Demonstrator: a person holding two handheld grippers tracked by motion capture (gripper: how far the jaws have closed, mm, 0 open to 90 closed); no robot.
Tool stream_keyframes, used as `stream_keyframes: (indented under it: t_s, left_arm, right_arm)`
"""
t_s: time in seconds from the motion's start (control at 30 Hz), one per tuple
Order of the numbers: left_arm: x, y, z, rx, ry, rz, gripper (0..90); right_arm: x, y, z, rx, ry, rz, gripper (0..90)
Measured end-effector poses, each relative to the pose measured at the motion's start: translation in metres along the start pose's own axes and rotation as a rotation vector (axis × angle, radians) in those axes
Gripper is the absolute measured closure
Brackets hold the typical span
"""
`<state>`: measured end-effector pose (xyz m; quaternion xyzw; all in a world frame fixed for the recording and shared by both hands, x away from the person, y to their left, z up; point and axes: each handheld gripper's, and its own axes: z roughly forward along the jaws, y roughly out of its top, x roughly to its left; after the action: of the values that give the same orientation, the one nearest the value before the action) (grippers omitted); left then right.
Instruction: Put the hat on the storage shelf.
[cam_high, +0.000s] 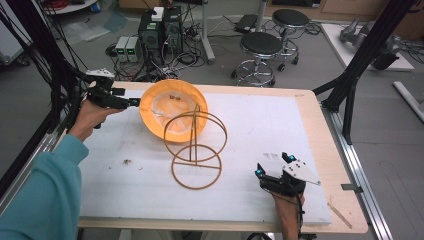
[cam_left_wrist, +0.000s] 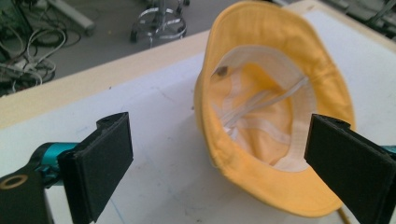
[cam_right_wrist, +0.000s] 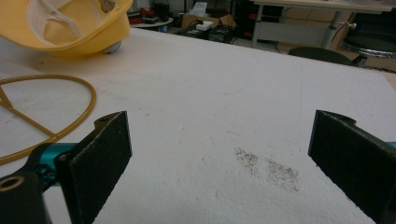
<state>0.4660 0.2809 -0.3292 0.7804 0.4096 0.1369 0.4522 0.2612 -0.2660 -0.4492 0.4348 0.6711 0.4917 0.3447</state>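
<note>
White-topped table (cam_high: 280, 130), yellow hat (cam_high: 172, 107), wire stand (cam_high: 196, 150)

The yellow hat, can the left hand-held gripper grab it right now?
Probably yes. The left hand-held gripper is open with the yellow hat's brim between its jaws, and nothing blocks it. The wire stand sits on the hat's other side.

Hat (cam_high: 172, 107) yellow outside w/ white lining. Wire stand (cam_high: 196, 150) tan. Bench (cam_high: 260, 130) white w/ light wood edge; sleeve (cam_high: 45, 195) teal.

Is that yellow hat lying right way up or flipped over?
Flipped and tilted: the yellow hat shows its open inside, with pale lining and seam tapes facing the left gripper, whose fingers stand apart.
</note>
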Motion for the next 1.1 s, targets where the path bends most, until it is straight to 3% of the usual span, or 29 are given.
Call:
stream_keyframes:
  t_s: [0.2, 0.3, 0.37, 0.6, 0.73, 1.1]
  left_arm:
    - [0.000, 0.007, 0.014, 0.057, 0.015, -0.011, 9.9]
    - [-0.001, 0.006, 0.019, 0.077, 0.018, 0.000, 20.2]
    - [-0.001, 0.004, 0.023, 0.104, 0.029, -0.011, 21.4]
    - [0.001, 0.002, 0.034, 0.148, 0.018, -0.029, 31.5]
    - [0.002, 0.000, 0.039, 0.167, -0.013, -0.057, 39.2]
    - [-0.010, 0.001, 0.038, 0.146, -0.064, 0.003, 83.2]
  right_arm:
    - [0.001, 0.000, 0.000, 0.006, -0.003, -0.006, 4.9]
    - [0.000, 0.000, 0.000, 0.002, -0.011, -0.013, 4.9]
    - [0.001, 0.000, 0.000, 0.000, -0.013, -0.008, 4.9]
    - [0.000, 0.000, 0.000, -0.005, -0.010, -0.006, 4.9]
    - [0.000, 0.000, -0.001, -0.007, -0.007, -0.002, 4.9]
    - [0.000, 0.000, -0.001, -0.012, -0.008, -0.006, 4.8]
